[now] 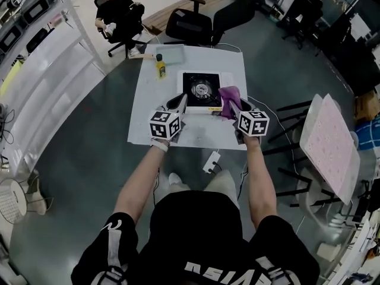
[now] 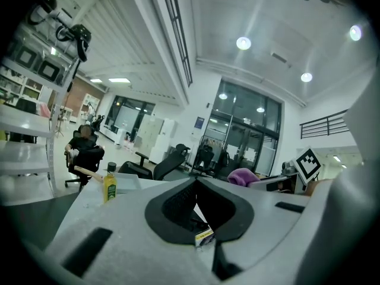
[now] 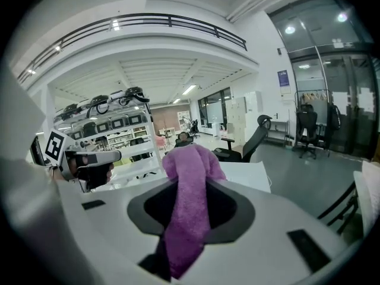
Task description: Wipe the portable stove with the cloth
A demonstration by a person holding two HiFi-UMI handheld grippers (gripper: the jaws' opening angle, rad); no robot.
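- Table [image 1: 147, 120], white-covered. The portable stove [image 1: 202, 90] sits on its middle, black top, round burner at the centre.
- Right gripper [image 1: 231, 107] — jaws clamped on the purple cloth [image 1: 230, 94]. In the right gripper view the cloth [image 3: 189, 218] runs up between the pads and bunches in a lump past the tips of the right gripper [image 3: 193, 159].
- Cloth is at the stove's right edge, raised; whether it touches the stove I cannot tell.
- Left gripper [image 1: 182, 104] — jaws together, nothing held. It is at the stove's near-left corner; in the left gripper view a yellow label of the stove shows through the hollow behind the tips of the left gripper [image 2: 197, 183].
- Containers: a yellow bottle [image 1: 160, 67] with a dark cap stands upright beyond the stove's left corner, filled with yellow liquid.
- Just beside the bottle, at the table's far edge, lies a shallow translucent tray [image 1: 172, 53]; contents not readable.
- Both grippers are side by side, apart, marker cubes toward the person.
- On the floor under the table's near edge: a white power strip [image 1: 211, 161].
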